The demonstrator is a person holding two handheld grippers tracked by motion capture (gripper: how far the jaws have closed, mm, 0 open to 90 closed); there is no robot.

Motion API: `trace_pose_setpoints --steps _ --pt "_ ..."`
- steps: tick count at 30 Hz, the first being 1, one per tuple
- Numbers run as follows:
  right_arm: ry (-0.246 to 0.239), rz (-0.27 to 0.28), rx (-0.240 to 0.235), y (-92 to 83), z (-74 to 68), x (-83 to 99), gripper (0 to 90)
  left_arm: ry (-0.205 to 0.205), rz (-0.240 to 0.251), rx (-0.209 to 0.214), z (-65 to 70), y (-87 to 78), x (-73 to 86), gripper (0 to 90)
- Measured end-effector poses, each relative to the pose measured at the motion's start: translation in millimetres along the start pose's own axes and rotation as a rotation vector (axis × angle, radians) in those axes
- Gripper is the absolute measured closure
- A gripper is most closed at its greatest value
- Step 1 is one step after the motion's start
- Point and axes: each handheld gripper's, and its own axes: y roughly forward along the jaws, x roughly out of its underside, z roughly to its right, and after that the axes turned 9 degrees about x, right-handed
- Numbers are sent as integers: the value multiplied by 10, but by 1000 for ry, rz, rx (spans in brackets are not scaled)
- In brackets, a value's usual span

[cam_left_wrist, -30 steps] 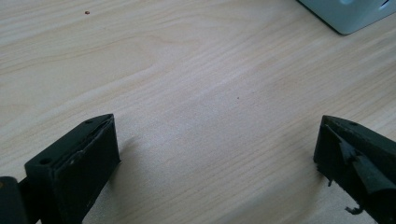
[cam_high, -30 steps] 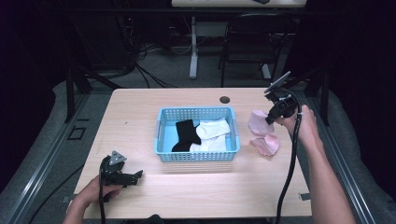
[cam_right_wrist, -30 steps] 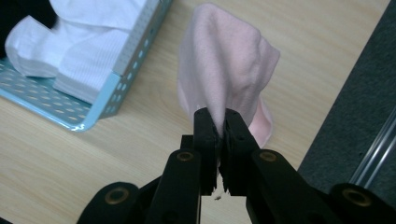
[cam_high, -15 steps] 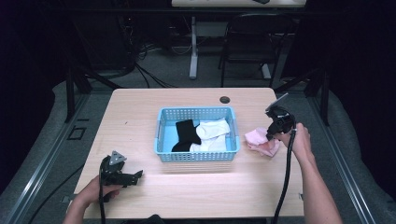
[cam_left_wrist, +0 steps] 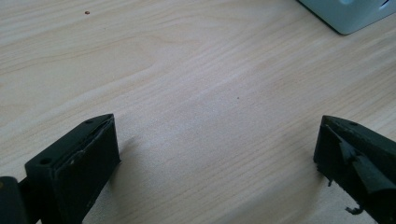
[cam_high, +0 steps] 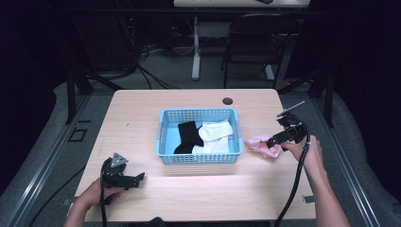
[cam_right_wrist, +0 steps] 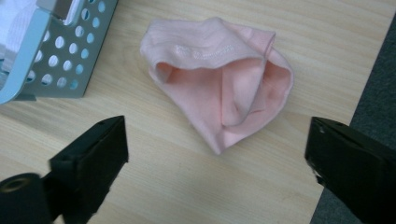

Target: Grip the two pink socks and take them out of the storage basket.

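A pink sock (cam_right_wrist: 224,84) lies crumpled on the wooden table (cam_high: 142,113), just right of a light blue basket (cam_high: 198,158). Black (cam_high: 187,133) and white socks (cam_high: 215,132) lie inside the basket. My right gripper (cam_high: 270,142) hovers over the pink sock (cam_high: 258,143), open, its jaws spread wide to either side with nothing between them (cam_right_wrist: 219,163). My left gripper (cam_high: 137,178) rests low at the table's front left, open over bare wood (cam_left_wrist: 215,158), well left of the basket's corner (cam_left_wrist: 345,14).
A round cable hole (cam_high: 227,100) sits near the table's far edge. The table's right edge (cam_right_wrist: 369,88) runs close beside the pink sock, with grey floor beyond. A chair (cam_high: 255,42) and cables stand behind the table.
My right gripper has come down and moved left and nearer, from above the right edge to just over the pink sock. The left gripper has stayed put.
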Motion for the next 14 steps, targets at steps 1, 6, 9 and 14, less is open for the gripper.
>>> trace_pose_setpoints --steps 1,6,9,14 --pt "0 16 2 -3 -22 47 26 0 0 0 0 0 0 0" --pt "-25 20 7 -19 -118 272 10 -1 0 0 1 0 0 0" --pt "-43 22 12 0 -185 415 10 0 0 0 0 0 0 0" --pt "-58 19 22 89 -257 632 15 0 0 0 1 1 0 0"
